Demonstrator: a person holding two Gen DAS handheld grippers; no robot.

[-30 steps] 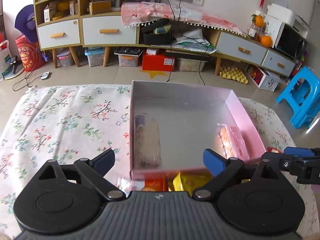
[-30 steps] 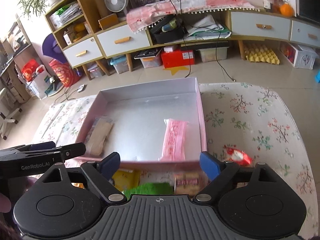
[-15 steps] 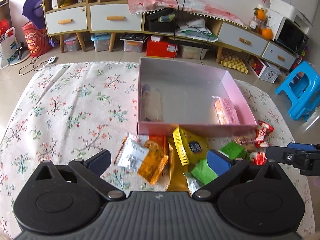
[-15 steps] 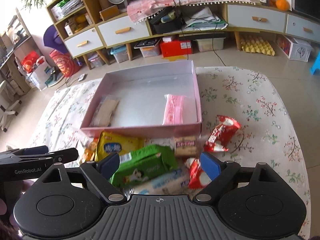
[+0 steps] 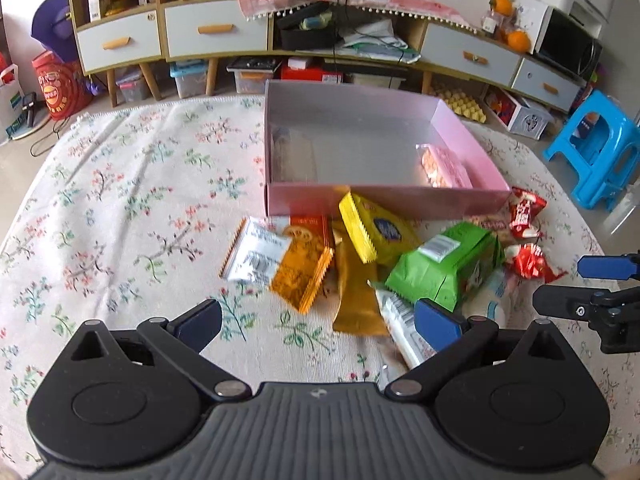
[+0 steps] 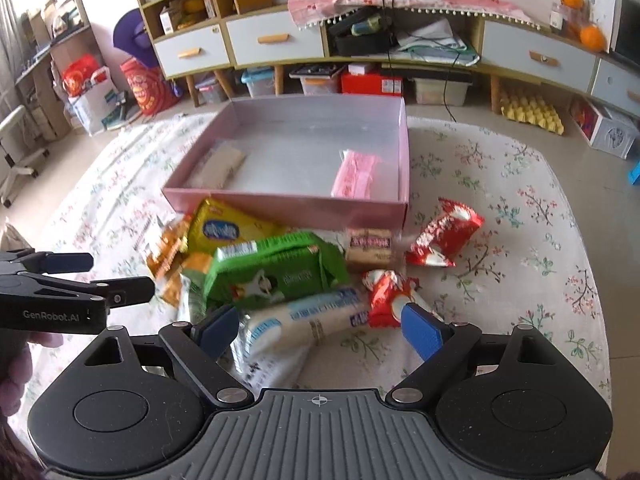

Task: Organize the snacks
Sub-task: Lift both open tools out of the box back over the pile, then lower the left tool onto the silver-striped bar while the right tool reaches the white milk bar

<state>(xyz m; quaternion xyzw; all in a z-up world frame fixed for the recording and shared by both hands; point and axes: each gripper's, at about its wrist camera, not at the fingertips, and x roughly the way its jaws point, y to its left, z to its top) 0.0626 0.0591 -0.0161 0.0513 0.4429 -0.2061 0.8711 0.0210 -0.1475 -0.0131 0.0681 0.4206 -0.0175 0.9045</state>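
Snack heap (image 5: 384, 264) at twelve o'clock from left claw (image 5: 316, 320) and right claw (image 6: 320, 328), both gaping wide, empty; pink box (image 5: 384, 200) beyond.

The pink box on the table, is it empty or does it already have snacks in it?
Not empty. The pink box holds two packets: a pink one by its right wall, a beige one on its left.

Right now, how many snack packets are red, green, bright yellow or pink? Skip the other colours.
Red crinkly foil packets: 2
Green plastic packet: 1
Bright yellow packet with a blue oval: 1
Pink plastic packet, inside the pink cardboard box: 1
Total: 5
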